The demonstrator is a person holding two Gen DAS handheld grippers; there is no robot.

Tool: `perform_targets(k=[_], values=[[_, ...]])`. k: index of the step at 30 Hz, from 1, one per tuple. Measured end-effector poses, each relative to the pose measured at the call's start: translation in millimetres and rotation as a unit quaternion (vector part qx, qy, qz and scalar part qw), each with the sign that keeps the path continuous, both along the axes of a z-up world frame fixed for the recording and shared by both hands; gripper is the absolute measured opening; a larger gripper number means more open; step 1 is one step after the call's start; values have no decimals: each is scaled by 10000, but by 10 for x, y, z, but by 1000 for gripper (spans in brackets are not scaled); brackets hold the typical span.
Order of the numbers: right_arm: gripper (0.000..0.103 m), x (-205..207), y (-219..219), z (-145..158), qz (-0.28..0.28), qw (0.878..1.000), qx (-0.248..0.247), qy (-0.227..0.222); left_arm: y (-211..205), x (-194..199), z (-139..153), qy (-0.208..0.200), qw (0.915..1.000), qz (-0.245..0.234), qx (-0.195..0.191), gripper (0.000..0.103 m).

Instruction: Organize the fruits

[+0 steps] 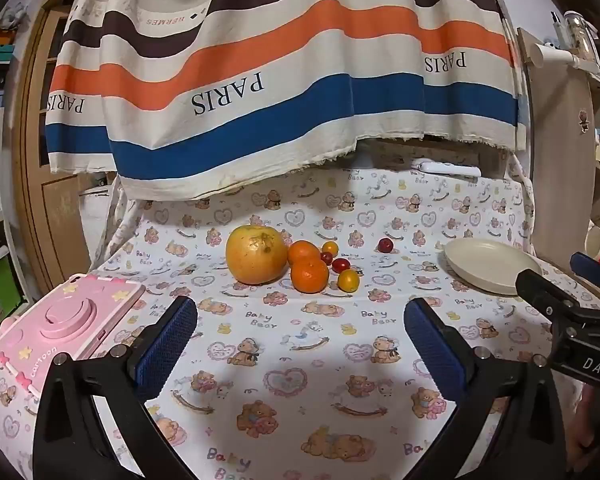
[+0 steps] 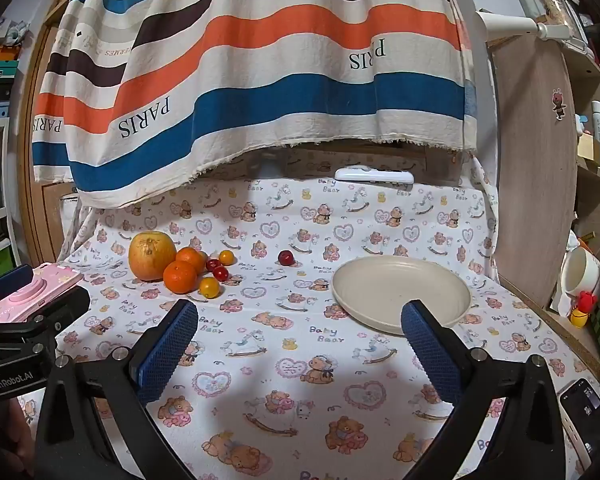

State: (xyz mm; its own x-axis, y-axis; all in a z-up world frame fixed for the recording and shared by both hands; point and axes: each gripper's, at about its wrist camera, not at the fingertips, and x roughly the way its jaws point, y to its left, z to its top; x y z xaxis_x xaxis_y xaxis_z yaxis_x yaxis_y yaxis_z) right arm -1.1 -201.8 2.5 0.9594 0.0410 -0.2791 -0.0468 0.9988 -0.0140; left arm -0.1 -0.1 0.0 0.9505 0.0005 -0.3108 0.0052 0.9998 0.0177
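The big yellow-orange round fruit (image 1: 257, 254), perhaps a grapefruit or pomelo, sits at the left end of the cluster at the middle of the table (image 1: 300, 360), which is covered by a bear-printed white cloth. It looks the heaviest piece, firm-skinned and wide; I judge it needs the fingers fully spread, closing across its middle, and it may roll. The two orange tangerines (image 1: 309, 275) touch it on its right, one behind the other; they should be light with slightly yielding peel, best taken across the waist one at a time. The small red and yellow cherry tomatoes (image 1: 348, 280) lie just beside them, with one dark red tomato (image 1: 385, 245) apart, toward the empty round cream plate (image 2: 400, 294). They are smooth, slippery and easily crushed, so a gentle squeeze suits them.

Both the left gripper (image 1: 300, 332) and the right gripper (image 2: 299, 336) hover over bare cloth with fingers spread wide, grasping nothing.

The rear tangerine and one red tomato are partly hidden by their neighbours. What the large fruit really is I cannot say.
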Motion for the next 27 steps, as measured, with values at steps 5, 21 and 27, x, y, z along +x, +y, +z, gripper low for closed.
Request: perform_targets(k=[5,21,27], values=[[103,-2,-5,6,-6,10000,-2,6,5,2,-1,19,10000,-2,-62,103],[103,2,-5,13,3,10000,-1,3,9,29,-28,48,10000,-18,-60,103],[103,-1,-9,17,-26,10000,3,-13,3,12,-46,5,10000,0,-24,103]])
